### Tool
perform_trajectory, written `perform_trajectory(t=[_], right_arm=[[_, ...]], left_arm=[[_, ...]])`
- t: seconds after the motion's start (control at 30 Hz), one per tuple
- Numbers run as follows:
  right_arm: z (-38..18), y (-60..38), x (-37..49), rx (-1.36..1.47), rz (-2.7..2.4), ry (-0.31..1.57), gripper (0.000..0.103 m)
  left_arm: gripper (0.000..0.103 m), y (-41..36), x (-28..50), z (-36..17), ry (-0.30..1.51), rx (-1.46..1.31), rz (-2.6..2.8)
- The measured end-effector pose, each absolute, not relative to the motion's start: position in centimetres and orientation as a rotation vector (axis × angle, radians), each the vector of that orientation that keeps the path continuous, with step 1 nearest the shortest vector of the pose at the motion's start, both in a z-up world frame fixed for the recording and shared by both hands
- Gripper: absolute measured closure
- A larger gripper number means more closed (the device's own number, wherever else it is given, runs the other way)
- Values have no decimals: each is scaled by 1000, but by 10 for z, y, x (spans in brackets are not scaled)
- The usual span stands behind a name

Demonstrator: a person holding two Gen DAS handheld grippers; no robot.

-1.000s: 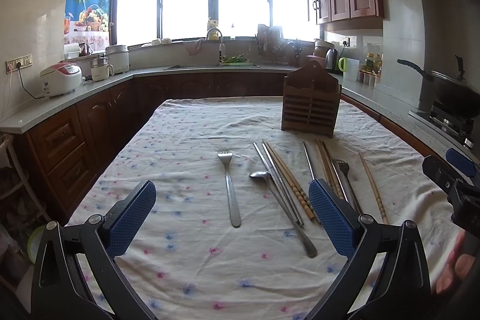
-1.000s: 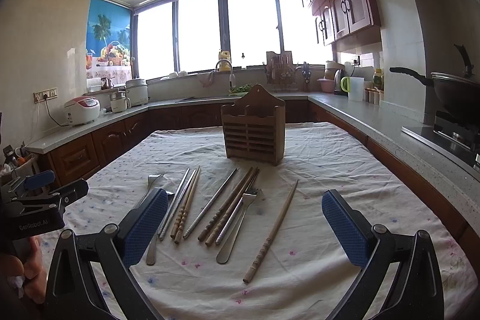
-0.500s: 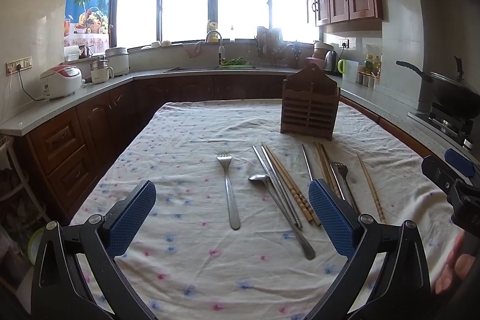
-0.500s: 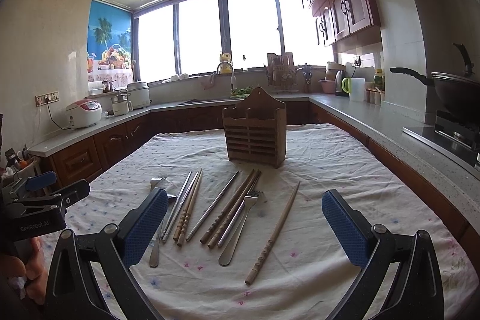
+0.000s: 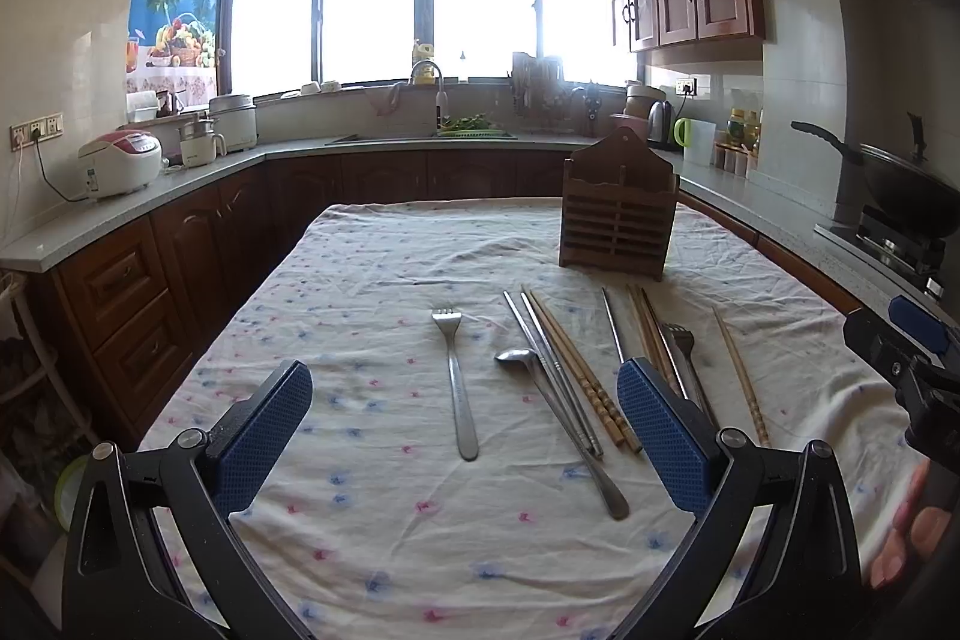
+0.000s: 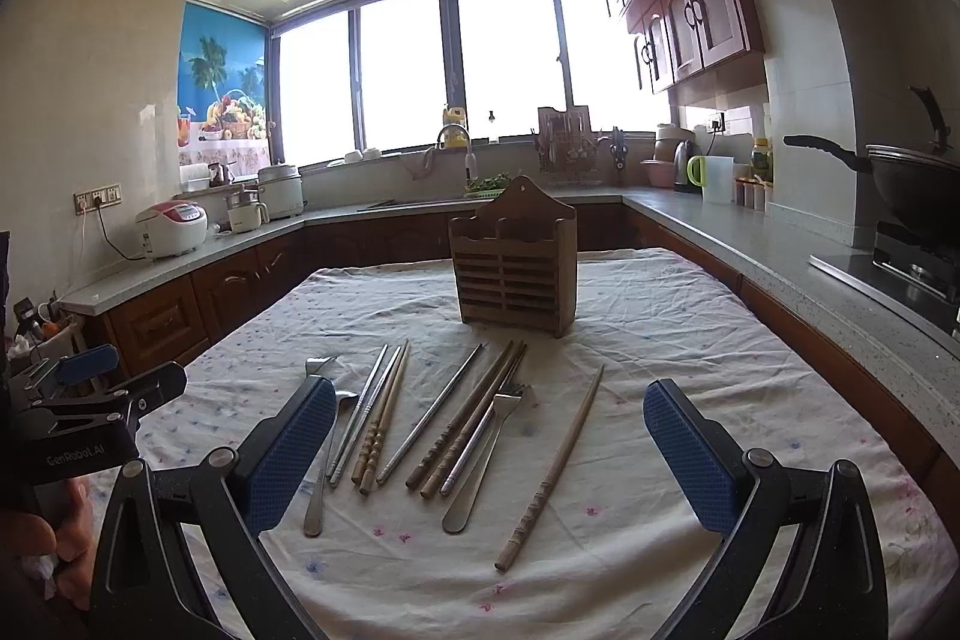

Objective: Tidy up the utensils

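Note:
A wooden utensil holder point(image 5: 618, 214) point(image 6: 514, 259) stands upright at the far side of the cloth-covered table point(image 5: 360, 520). In front of it lie a lone fork point(image 5: 457, 376), a spoon point(image 5: 558, 418), metal chopsticks point(image 5: 549, 370), wooden chopsticks point(image 5: 579, 376), a second fork point(image 6: 480, 460) and a single wooden chopstick point(image 6: 555, 466). My left gripper point(image 5: 465, 436) is open and empty, hovering over the lone fork. My right gripper point(image 6: 489, 460) is open and empty above the second fork and the chopsticks.
Kitchen counters run around the table, with a rice cooker point(image 5: 120, 163) on the left and a wok point(image 5: 900, 196) on the stove at right. The table's right edge lies close to the counter point(image 6: 840, 304).
Both grippers have lifted slightly and moved a little back from the table; the utensils have not moved and both stay open.

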State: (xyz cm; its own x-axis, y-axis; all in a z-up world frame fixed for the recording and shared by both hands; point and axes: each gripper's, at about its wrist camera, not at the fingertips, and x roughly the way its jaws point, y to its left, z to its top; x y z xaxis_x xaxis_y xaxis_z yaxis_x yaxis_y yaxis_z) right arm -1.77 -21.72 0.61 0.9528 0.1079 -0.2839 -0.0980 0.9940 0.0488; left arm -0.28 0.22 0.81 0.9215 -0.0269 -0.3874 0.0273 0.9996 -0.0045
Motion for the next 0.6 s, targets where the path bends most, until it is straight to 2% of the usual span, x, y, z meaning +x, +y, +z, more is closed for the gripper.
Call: perform_trajectory(t=[0.6], right_arm=[[6, -217, -17, 44, 109, 294, 0]], left_arm=[[0, 0, 1, 7, 412, 2, -36]])
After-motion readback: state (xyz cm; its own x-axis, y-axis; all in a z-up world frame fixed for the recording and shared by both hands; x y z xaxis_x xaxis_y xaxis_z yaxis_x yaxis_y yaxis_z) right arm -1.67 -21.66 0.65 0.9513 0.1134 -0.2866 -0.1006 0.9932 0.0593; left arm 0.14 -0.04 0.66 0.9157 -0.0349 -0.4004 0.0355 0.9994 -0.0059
